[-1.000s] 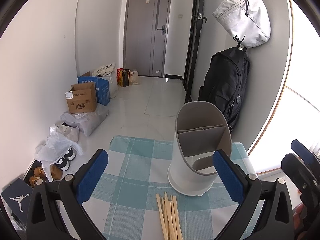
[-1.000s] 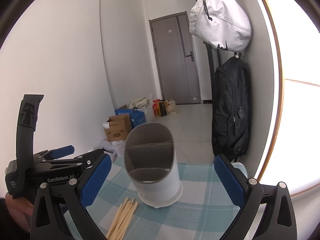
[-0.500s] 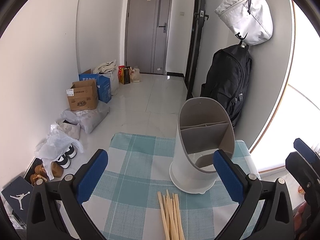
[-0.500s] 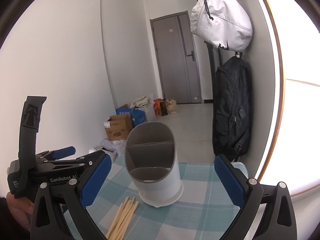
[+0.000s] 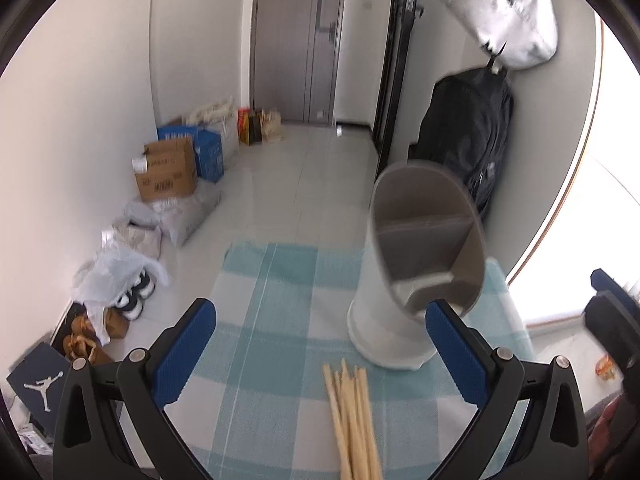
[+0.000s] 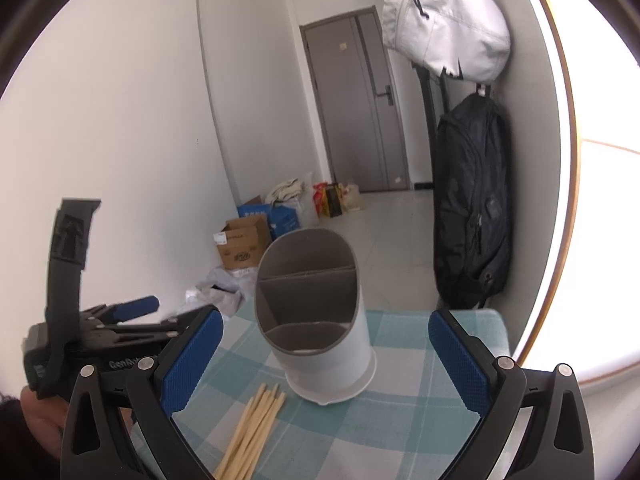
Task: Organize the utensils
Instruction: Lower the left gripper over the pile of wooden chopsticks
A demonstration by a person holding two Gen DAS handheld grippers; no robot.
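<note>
The chopsticks (image 5: 354, 420) lie in a loose bundle on the checked cloth (image 5: 276, 344) that covers the table, just in front of the utensil holder (image 5: 416, 264) and a little to its left, their tips close to its base but not touching it. In the right wrist view the same bundle (image 6: 252, 432) runs slantwise, the far ends pointing toward the holder (image 6: 316, 312). The holder stands upright on the cloth, white outside and grey inside, with a slanted rim and inner walls that split it into compartments; nothing shows inside them.

The left tool (image 5: 320, 352) hangs above the cloth with its blue pads (image 5: 184, 352) spread wide, nothing between them; the chopsticks lie below the gap and the holder is beside the right-hand pad. The right tool (image 6: 324, 364) is likewise spread wide and empty, with the holder showing between its pads (image 6: 456, 364). From the right wrist view the left tool (image 6: 120, 320) is seen to the left of the holder, with part of a hand (image 6: 40, 420) under it.

Beyond the holder, a black backpack (image 6: 472, 208) and a white bag (image 6: 444, 28) hang on the wall. To the holder's left, on the floor, are cardboard boxes (image 5: 166, 168), plastic bags and shoes (image 5: 134, 298).
</note>
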